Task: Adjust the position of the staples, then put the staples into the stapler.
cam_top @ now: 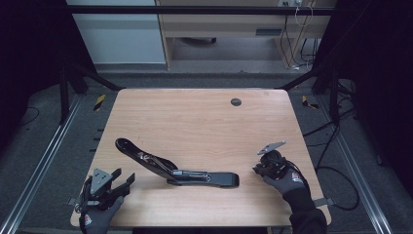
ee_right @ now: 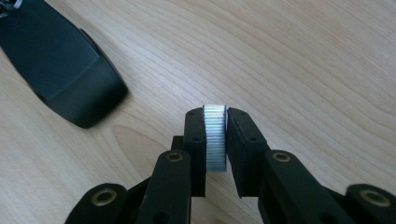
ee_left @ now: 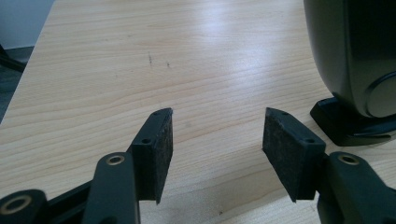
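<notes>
A black stapler (cam_top: pixel 175 170) lies swung open on the wooden table (cam_top: pixel 204 122), one arm pointing up-left and the other lying flat toward the right. In the right gripper view my right gripper (ee_right: pixel 215 116) is shut on a silvery strip of staples (ee_right: pixel 215 140), held upright just above the wood. The stapler's rounded end (ee_right: pixel 60 70) lies to its upper left. From above, the right gripper (cam_top: pixel 256 168) sits just right of the stapler's flat arm. My left gripper (cam_top: pixel 122 178) stands open near the front left corner, nothing between its pads (ee_left: pixel 159 149); the stapler's raised arm (ee_left: pixel 355 56) looms at its right.
A dark round grommet (cam_top: pixel 235 102) sits in the table near the far edge. Metal rails (cam_top: pixel 44 156) run along both sides of the table, and cables (cam_top: pixel 336 170) trail on the floor at the right. A wooden cabinet (cam_top: pixel 219 29) stands beyond the table.
</notes>
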A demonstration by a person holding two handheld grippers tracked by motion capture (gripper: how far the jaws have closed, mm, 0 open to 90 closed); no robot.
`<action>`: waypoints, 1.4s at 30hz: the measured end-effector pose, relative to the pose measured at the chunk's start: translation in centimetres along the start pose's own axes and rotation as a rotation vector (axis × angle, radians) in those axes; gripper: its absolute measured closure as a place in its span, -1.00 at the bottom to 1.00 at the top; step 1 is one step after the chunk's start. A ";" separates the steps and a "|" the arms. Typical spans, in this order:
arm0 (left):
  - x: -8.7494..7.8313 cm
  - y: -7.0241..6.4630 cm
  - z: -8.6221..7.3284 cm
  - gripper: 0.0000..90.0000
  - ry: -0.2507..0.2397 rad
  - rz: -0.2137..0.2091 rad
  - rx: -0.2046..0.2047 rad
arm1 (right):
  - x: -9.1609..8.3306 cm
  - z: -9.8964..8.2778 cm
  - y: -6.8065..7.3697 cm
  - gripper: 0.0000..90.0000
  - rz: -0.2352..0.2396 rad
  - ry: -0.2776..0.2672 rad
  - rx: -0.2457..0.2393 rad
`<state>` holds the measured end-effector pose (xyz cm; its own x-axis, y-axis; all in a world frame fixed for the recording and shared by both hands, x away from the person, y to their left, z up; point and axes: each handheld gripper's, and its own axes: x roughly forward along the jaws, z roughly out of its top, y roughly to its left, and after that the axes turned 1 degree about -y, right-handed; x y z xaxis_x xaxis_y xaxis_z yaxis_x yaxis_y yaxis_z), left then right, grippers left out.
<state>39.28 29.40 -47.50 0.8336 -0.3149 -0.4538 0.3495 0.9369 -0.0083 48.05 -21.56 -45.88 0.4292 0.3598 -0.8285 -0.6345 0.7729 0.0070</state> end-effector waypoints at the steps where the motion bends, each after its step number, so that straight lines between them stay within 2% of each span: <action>1: 0.0 0.0 0.0 -0.05 0.000 0.000 0.000 | 0.0 0.0 0.0 0.74 0.000 0.000 0.000; 2: 0.1 0.0 0.0 -0.05 0.000 0.002 -0.002 | -0.4 0.2 0.2 0.74 0.013 -0.023 -0.006; 3: 0.1 0.0 0.0 -0.05 0.000 0.002 -0.002 | -0.4 0.2 0.2 0.74 0.013 -0.023 -0.006; 6: 0.2 -0.1 -0.1 -0.05 0.002 -0.002 -0.001 | -1.0 0.6 0.5 0.74 0.026 -0.052 -0.048; 7: 0.2 -0.1 -0.1 -0.06 0.002 -0.002 -0.001 | -1.0 0.6 0.5 0.74 0.026 -0.052 -0.048; 8: 0.2 -0.1 -0.1 -0.05 0.002 -0.003 -0.007 | -1.4 0.9 0.7 0.74 0.039 -0.076 -0.045; 11: 0.1 0.1 -0.1 -0.05 0.002 -0.003 -0.003 | -1.9 1.5 0.9 0.74 0.042 -0.096 -0.072; 14: 0.1 0.1 -0.1 -0.05 0.001 -0.004 -0.004 | -2.2 1.8 1.1 0.74 0.049 -0.110 -0.077; 18: 0.1 0.0 -0.1 -0.06 -0.001 -0.005 -0.004 | -2.6 2.5 1.7 0.74 0.067 -0.123 -0.110; 21: 0.1 0.0 -0.1 -0.05 0.000 -0.002 -0.004 | -2.9 3.2 2.3 0.74 0.093 -0.159 -0.141; 31: 0.2 0.0 -0.1 -0.06 0.002 -0.006 -0.006 | -3.6 5.0 3.5 0.74 0.137 -0.188 -0.215; 36: 0.2 0.0 -0.1 -0.06 0.002 -0.005 -0.006 | -3.5 5.6 3.9 0.74 0.144 -0.183 -0.232; 40: 0.3 0.0 -0.1 -0.06 0.010 -0.008 -0.005 | -3.2 6.3 4.4 0.74 0.175 -0.176 -0.263; 42: 0.3 0.0 -0.2 -0.06 0.010 -0.007 -0.004 | -3.1 6.6 4.7 0.74 0.175 -0.171 -0.274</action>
<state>39.50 29.34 -47.79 0.8270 -0.3196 -0.4625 0.3532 0.9354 -0.0149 47.98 -15.57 -39.58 0.3859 0.5741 -0.7221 -0.8463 0.5319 -0.0294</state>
